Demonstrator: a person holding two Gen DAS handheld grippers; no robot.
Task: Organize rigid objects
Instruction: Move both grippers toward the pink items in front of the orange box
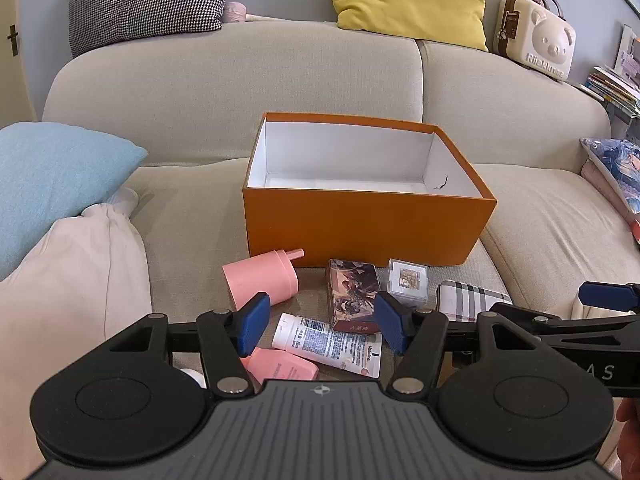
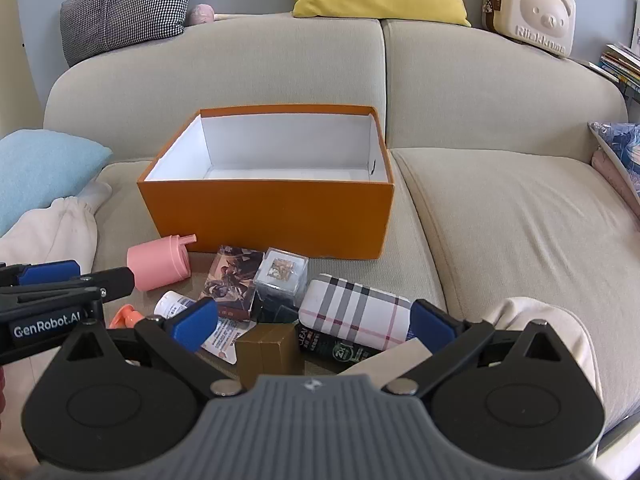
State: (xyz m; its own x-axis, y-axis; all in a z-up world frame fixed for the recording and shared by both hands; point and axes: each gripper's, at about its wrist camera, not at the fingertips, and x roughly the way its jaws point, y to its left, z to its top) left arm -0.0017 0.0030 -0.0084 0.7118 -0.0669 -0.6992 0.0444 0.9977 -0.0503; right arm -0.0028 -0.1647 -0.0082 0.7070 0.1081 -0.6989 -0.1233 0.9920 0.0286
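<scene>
An open orange box (image 1: 360, 224) (image 2: 272, 216) with a white, empty inside stands on the beige sofa. In front of it lie a pink capped container (image 1: 260, 280), a dark picture card box (image 1: 354, 296), a clear case (image 1: 408, 282), a plaid case (image 2: 356, 312), a white tube (image 1: 328, 344), a pink bottle (image 1: 282, 366), a brown box (image 2: 268, 352) and a dark green tube (image 2: 332, 350). My left gripper (image 1: 323, 322) hovers open above the white tube and card box. My right gripper (image 2: 314, 322) hovers wide open above the plaid case and brown box. Neither holds anything.
A blue pillow (image 1: 52, 180) and cream cloth (image 1: 76, 280) lie to the left. More cream cloth (image 2: 540, 320) sits to the right. Checked and yellow cushions and a bear suitcase (image 1: 536, 36) rest on the sofa back. Bare seat cushion (image 2: 520, 220) spreads right of the box.
</scene>
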